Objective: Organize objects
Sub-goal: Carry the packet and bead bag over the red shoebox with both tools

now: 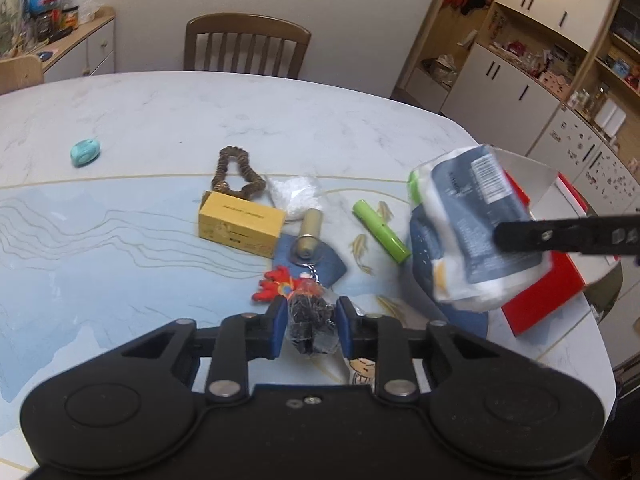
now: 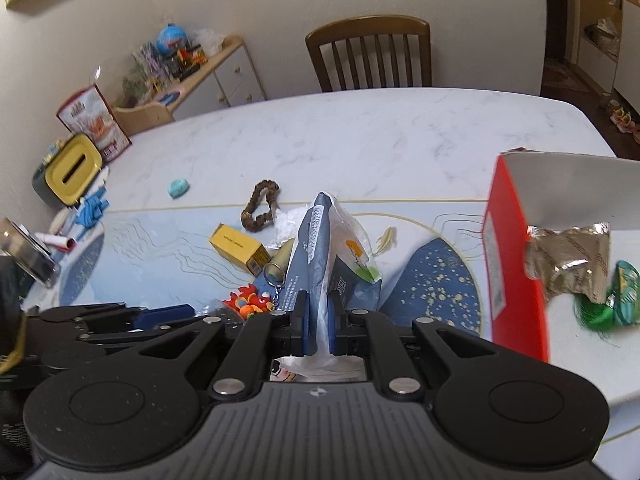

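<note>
My left gripper is shut on a small clear bag of black bits, just above a red dragon keychain. My right gripper is shut on a blue-and-white pouch, held in the air next to the open red box; the same pouch shows at the right of the left wrist view, in front of the red box. On the mat lie a yellow box, a brown bead bracelet, a green tube, a brass cylinder and a white packet.
A teal oval object sits alone at the far left of the marble table. Inside the red box lie a silver wrapper and green packets. A yellow-lidded container and a carton stand at the table's left end. A wooden chair is behind.
</note>
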`<state>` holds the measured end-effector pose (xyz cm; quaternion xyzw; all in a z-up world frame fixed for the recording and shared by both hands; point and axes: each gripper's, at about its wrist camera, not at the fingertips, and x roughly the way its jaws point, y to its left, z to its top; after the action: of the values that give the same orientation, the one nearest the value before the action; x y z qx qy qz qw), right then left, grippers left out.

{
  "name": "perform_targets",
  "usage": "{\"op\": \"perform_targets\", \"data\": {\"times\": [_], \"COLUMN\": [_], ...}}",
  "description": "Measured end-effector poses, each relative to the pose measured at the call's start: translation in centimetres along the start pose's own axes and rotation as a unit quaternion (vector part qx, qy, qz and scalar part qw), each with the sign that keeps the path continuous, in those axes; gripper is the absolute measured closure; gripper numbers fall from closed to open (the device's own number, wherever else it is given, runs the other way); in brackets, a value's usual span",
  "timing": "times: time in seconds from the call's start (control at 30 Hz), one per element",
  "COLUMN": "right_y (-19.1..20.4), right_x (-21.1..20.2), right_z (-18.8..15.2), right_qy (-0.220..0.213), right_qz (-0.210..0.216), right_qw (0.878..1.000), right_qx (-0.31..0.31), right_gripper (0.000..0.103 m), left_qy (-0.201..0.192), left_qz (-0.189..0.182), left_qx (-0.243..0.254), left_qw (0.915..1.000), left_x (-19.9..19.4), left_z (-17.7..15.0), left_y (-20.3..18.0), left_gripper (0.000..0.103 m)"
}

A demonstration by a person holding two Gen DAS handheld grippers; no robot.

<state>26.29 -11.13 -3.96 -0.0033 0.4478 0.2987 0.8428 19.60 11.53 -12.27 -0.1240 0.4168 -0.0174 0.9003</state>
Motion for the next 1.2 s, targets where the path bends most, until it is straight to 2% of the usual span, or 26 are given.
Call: {"op": "perform_targets", "data": {"times": [0.3, 0.6, 0.93, 1.2], "right_y": [-2.4, -5.9, -12.5, -19.1], "right_x": [-4.4, -8.6, -12.4, -13.4], "right_z": [-1.2, -0.9, -0.3, -0.4], "right_qy": [-0.024, -0.059, -0.1, -0.094], "right_qz": [-0.004, -0.034, -0.086, -0.104], "right_qw": [0.999, 0.995, 0.986, 0.984], "right_qx": [0.038, 0.068, 0.1, 0.113], "right_gripper": [0.095, 0.095, 0.095, 0.095], "left_qy": [0.002, -0.011, -0.023, -0.031], "left_qz": [-0.01, -0.04, -0.071, -0.081], "left_qx": [-0.01, -0.016, 0.021, 0.05], "left_qw": [0.9999, 0.999, 0.997, 0.995], "left_x": [-0.4, -2.6, -2.7, -1.1], "left_z": [-0.3, 1.6, 4.9, 7.5], "left_y": [-0.4, -1.8, -8.1, -15.1], "left_gripper": [0.082, 0.082, 0.082, 0.082]}}
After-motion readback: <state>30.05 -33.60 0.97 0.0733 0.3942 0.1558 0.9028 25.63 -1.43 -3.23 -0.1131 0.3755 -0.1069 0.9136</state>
